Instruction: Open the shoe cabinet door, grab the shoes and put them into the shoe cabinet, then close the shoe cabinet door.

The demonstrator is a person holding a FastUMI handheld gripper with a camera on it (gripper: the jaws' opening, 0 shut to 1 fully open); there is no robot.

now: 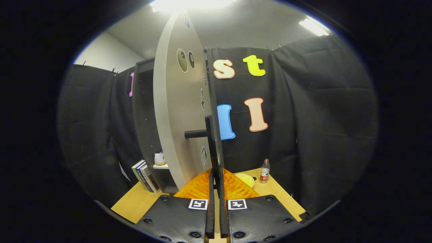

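I find the cabinet door [179, 111] swung partly open, its handle [211, 141] just ahead of my gripper [216, 189], whose fingers stand nearly together around the handle's lower end; whether they press it I cannot tell. I judge shoe loading and closing outstanding. Count: one water bottle [265, 171], one orange crate [233, 189], several books [144, 175]. Shoes unidentified.

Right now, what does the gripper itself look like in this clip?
The gripper shows as two wide, flat plates with a textured surface, dotted with round screw heads along their edges. Each plate carries a square black-and-white marker near its inner top corner. Two thin, straight fingers run forward from between the plates, close together. No cables or sleeves are visible.
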